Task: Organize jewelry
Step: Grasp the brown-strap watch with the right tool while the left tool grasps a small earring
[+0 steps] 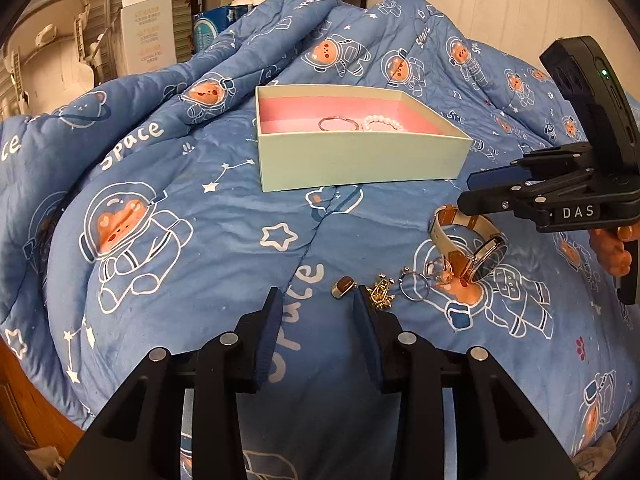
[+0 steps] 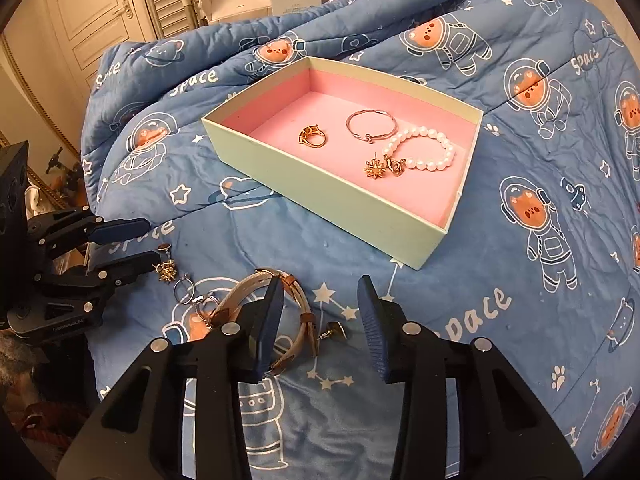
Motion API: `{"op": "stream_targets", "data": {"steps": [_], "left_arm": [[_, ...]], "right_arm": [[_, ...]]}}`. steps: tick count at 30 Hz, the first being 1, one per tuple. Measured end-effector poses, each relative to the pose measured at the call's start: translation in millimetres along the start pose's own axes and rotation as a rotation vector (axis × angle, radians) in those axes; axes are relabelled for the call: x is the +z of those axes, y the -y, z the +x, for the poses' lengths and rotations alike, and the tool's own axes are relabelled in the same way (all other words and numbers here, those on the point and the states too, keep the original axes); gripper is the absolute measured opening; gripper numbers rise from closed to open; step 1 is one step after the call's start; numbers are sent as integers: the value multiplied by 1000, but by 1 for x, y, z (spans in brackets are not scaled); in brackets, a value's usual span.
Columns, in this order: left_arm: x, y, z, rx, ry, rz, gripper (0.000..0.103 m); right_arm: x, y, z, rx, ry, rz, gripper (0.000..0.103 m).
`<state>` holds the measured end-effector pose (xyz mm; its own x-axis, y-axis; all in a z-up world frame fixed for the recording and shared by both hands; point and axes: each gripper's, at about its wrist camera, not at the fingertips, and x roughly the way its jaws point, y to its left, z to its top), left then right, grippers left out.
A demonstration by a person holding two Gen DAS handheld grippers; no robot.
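Nearest, the right gripper (image 2: 320, 320) is held wide open and empty over the watch (image 2: 296, 312) and a small stud (image 2: 334, 330) on the quilt (image 2: 520, 320). To the left, the left gripper (image 1: 316, 320) is likewise open by the star earring (image 1: 382, 292). Farther off, the box (image 2: 320, 196) already holds a pearl bracelet (image 2: 424, 148). Collection seems underway; a precise pinch is likely needed next.

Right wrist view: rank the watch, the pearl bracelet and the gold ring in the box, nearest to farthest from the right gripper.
1. Watch, on the quilt, against the right gripper's left finger.
2. Pearl bracelet, box's right side.
3. Gold ring, box's left side; close to the bracelet's distance, hard to call.
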<state>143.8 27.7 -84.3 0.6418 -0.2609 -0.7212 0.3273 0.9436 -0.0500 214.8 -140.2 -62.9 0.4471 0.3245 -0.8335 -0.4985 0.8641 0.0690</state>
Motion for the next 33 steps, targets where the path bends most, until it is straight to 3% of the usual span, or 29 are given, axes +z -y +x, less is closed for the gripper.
{"op": "stream_targets", "data": {"steps": [7, 14, 33], "left_arm": [[5, 10, 10, 1, -7, 82, 28], [7, 14, 12, -21, -8, 74, 13], [6, 3, -1, -68, 19, -87, 12]], "right_arm": [[5, -8, 14, 13, -47, -79, 28], [2, -11, 24, 46, -72, -97, 15], [-9, -7, 2, 64, 10, -38, 8]]}}
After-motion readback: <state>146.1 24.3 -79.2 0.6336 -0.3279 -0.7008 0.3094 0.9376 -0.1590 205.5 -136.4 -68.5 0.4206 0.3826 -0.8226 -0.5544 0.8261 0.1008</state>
